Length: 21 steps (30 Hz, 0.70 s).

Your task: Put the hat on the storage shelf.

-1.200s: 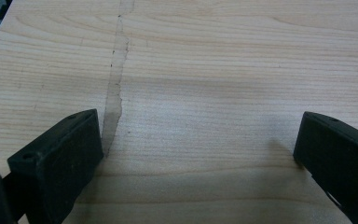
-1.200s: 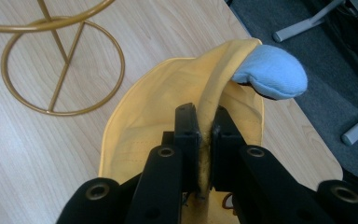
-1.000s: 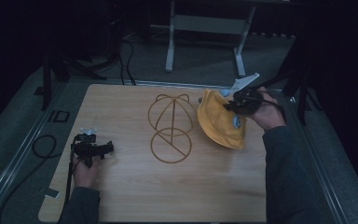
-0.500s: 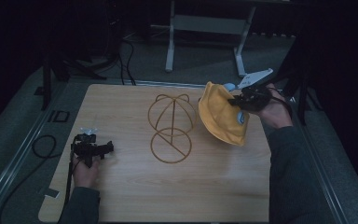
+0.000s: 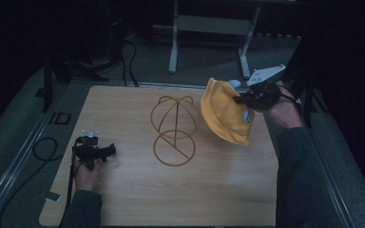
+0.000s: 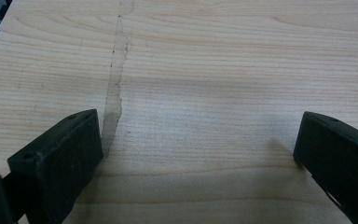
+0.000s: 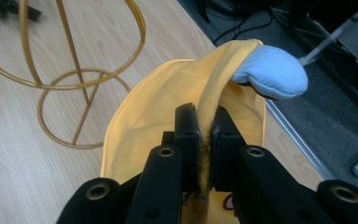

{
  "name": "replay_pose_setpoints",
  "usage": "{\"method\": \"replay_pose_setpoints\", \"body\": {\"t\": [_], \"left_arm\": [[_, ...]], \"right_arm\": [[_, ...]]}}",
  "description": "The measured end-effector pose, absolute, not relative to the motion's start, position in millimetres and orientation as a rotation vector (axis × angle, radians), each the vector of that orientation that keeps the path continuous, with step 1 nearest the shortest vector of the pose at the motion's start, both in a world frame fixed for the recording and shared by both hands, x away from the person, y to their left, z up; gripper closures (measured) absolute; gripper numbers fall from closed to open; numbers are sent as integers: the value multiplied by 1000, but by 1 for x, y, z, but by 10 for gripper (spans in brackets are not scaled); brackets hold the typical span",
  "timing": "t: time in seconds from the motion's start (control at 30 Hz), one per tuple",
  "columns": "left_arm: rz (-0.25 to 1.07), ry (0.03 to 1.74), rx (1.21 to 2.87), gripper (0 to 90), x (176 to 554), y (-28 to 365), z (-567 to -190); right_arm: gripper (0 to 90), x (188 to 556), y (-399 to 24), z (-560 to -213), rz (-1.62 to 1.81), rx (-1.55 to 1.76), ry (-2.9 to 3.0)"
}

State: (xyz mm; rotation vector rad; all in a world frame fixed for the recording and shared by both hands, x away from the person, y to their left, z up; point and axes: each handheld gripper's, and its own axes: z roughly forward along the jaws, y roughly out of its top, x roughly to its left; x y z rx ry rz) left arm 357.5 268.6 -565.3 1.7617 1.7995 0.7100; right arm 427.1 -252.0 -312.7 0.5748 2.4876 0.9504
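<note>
Clearly pinched, yellow cap (image 5: 225, 116) edge between right claw (image 5: 241, 99) jaws, hanging below, beside wire stand (image 5: 175, 129)

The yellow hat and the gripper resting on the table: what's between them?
The gold wire stand sits between the hat and the left gripper, seen in the high view.

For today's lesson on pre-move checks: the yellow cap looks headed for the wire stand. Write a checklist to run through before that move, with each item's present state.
1. Right gripper clamped on the yellow cap: ok, jaws pinch the fabric edge.
2. Cap lifted off the table: cannot tell; it hangs from the jaws, its lower edge may touch.
3. Wire stand upright and bare: ok.
4. Path between cap and stand free: ok, bare wood only.
5. Left gripper out of the way: ok, open, resting low at the table's left.
6. Cap opening facing the stand: cannot tell.
</note>
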Motion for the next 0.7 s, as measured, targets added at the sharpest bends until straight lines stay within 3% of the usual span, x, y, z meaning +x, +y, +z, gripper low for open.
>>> {"method": "replay_pose_setpoints", "body": {"t": [0.7], "left_arm": [[710,1799,1762,11,358,269,-565]], "right_arm": [[844,415,-256,-285,1117,500,2454]]}}
